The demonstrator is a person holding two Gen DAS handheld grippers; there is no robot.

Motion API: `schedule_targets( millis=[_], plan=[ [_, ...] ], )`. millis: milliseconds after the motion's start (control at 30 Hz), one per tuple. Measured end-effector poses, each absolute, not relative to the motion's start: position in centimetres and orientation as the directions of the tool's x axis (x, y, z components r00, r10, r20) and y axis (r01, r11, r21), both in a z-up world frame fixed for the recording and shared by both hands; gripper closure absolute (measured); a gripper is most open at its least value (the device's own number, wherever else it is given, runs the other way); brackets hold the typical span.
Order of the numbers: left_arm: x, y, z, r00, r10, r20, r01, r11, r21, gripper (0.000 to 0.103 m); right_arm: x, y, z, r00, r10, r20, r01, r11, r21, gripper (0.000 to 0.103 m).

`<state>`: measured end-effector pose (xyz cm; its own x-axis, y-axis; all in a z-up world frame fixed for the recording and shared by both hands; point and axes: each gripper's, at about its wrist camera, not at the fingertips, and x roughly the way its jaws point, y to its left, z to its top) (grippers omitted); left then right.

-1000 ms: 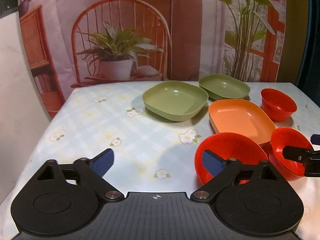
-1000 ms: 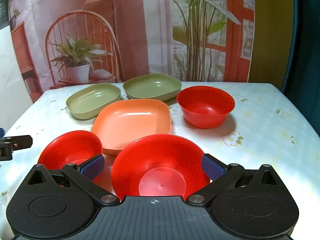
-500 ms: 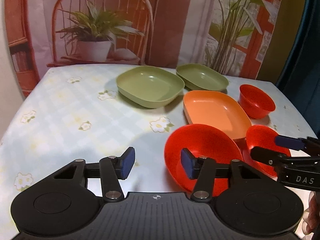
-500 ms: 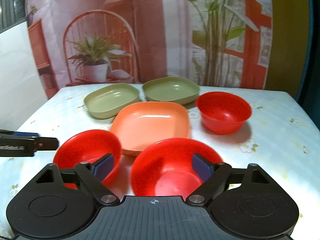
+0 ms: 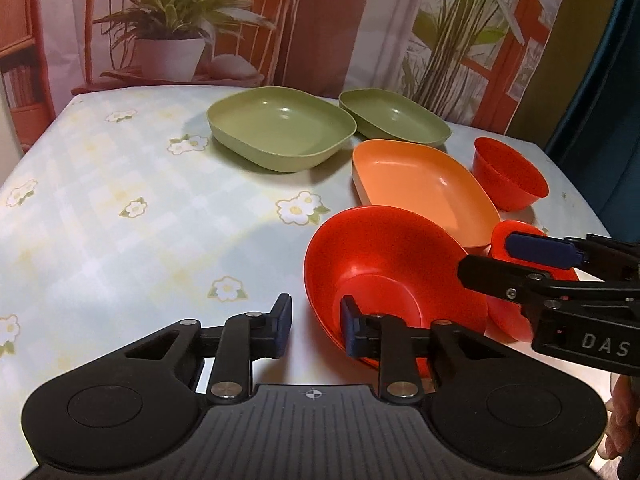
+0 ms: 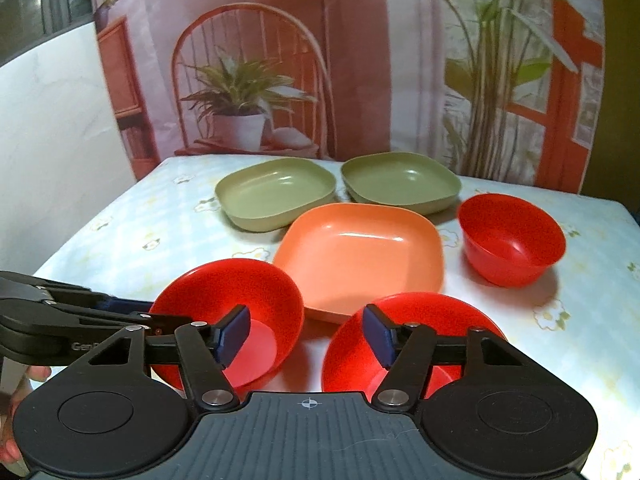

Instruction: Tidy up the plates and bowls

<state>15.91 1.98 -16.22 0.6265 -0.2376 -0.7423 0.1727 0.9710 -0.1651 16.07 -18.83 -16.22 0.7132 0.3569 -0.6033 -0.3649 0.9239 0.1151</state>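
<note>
Three red bowls stand on the flowered table. My left gripper (image 5: pixel 314 330) is at the left rim of the nearest red bowl (image 5: pixel 392 272). One pad is inside the bowl and the other outside. Its jaws are closing and a gap still shows beside the rim. My right gripper (image 6: pixel 306 334) hangs over the gap between that bowl (image 6: pixel 224 300) and a second red bowl (image 6: pixel 412 320). It has one pad over each bowl, and its jaws are closing without gripping anything. The third red bowl (image 6: pixel 512 240) stands apart at the right.
An orange plate (image 6: pixel 360 252) lies just behind the two near bowls. Two green plates (image 6: pixel 276 192) (image 6: pixel 400 180) sit side by side at the back. The tablecloth (image 5: pixel 140 208) is bare on the left. A printed backdrop hangs beyond the far edge.
Both pairs of jaws have narrowed a lot. My left gripper sank toward the near bowl's rim. My right gripper shifted left, from around one bowl to between the two bowls.
</note>
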Motion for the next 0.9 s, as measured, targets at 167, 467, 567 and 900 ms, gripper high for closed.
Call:
schedule_targets(
  millis=[167, 467, 567, 900],
  plan=[
    [15.7, 1.9, -16.3, 0.634, -0.237, -0.736, 0.181, 0.971, -0.156, 0.086, 16.5, -17.8, -16.5, 0.694, 0.370, -0.618, -0.395, 0.913, 0.103, 0.051],
    [15.6, 2.7, -16.7, 0.640, -0.250, -0.727, 0.156, 0.968, -0.196, 0.087, 16.8, -17.0, -16.9, 0.693, 0.358, -0.626, -0.406, 0.911, 0.071, 0.054],
    [15.7, 3.0, -16.9, 0.638, -0.252, -0.727, 0.142, 0.967, -0.211, 0.087, 16.8, -17.0, -16.8, 0.695, 0.353, -0.626, -0.404, 0.912, 0.066, 0.054],
    [15.5, 4.1, -17.5, 0.642, -0.281, -0.714, 0.115, 0.955, -0.273, 0.091, 16.8, -16.7, -16.8, 0.684, 0.362, -0.634, -0.426, 0.903, 0.055, 0.067]
  ],
)
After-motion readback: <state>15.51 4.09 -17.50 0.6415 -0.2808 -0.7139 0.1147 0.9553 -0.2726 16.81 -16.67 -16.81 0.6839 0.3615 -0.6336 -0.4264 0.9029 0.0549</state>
